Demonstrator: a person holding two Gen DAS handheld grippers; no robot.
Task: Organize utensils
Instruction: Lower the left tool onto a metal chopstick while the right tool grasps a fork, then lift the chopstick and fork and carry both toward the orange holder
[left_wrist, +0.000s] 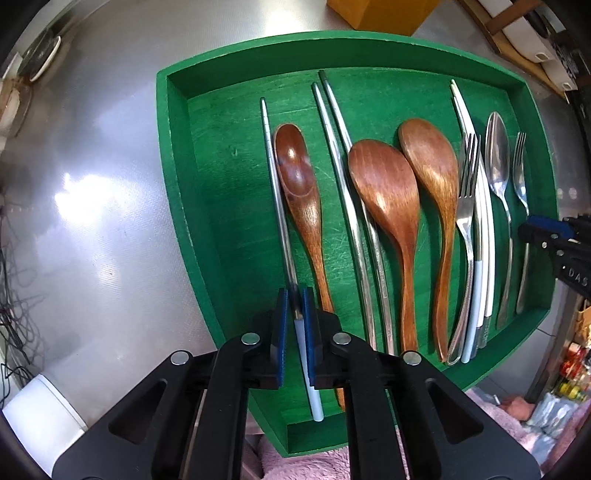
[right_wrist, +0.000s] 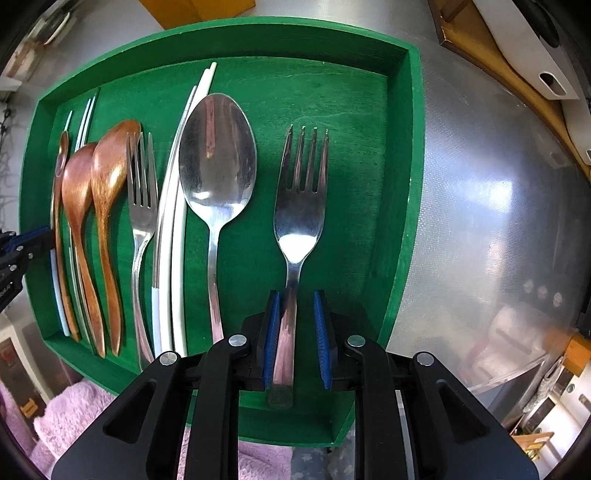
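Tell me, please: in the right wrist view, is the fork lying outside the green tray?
No. The fork lies flat inside the green tray, to the right of the metal spoon.

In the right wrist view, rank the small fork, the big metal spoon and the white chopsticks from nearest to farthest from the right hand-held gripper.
1. Small fork: its handle lies between the jaws of the right hand-held gripper.
2. Big metal spoon: next to the left.
3. White chopsticks: farther left, beyond the spoon.

Yellow block cut off at top edge; small wooden spoon handle end behind jaws.
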